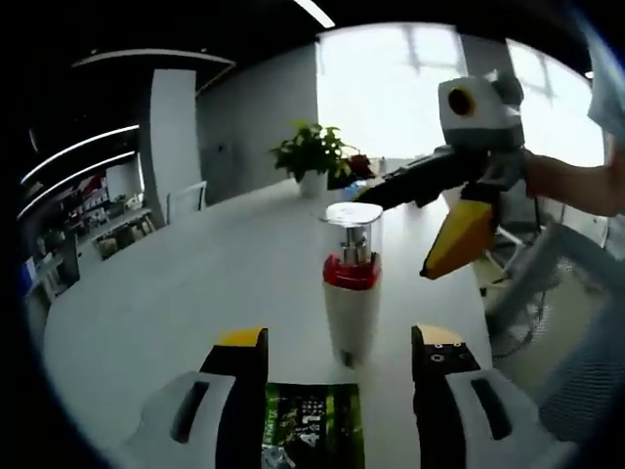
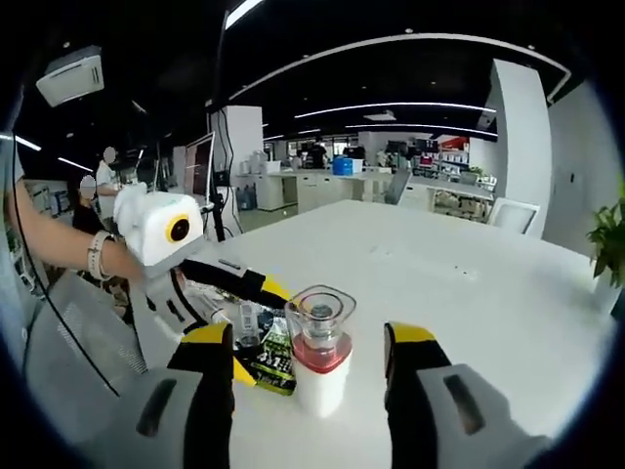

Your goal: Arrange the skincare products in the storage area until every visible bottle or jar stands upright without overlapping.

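Left gripper view: left gripper (image 1: 340, 354) comes up from the bottom edge, jaws wide apart, gripping nothing. White pump bottle with a red collar and clear plastic cap (image 1: 352, 283) stands upright on the round white table (image 1: 195, 283), centre frame, just beyond the jaw tips and lined up with the gap between them, not touching either jaw. Green and black printed sachet (image 1: 312, 425) lies flat on the table at bottom centre, between the two jaws and nearer the camera than the bottle. Right gripper (image 1: 420, 234) enters from the upper right, a person's forearm behind it; one black jaw reaches toward the bottle cap from the right, the yellow-tipped one hangs lower right. Jaws spread, apart from the bottle as far as I can tell. Potted green plant in a white pot (image 1: 312, 161) sits at the far table edge, upper centre.

Right gripper view: right gripper jaws wide, empty. Bottle upright at lower centre, between the jaw tips, slightly left of the midline, clear of both. Sachet lies just left of the bottle base. Left gripper comes in from the left, yellow-tipped jaws next to the sachet.
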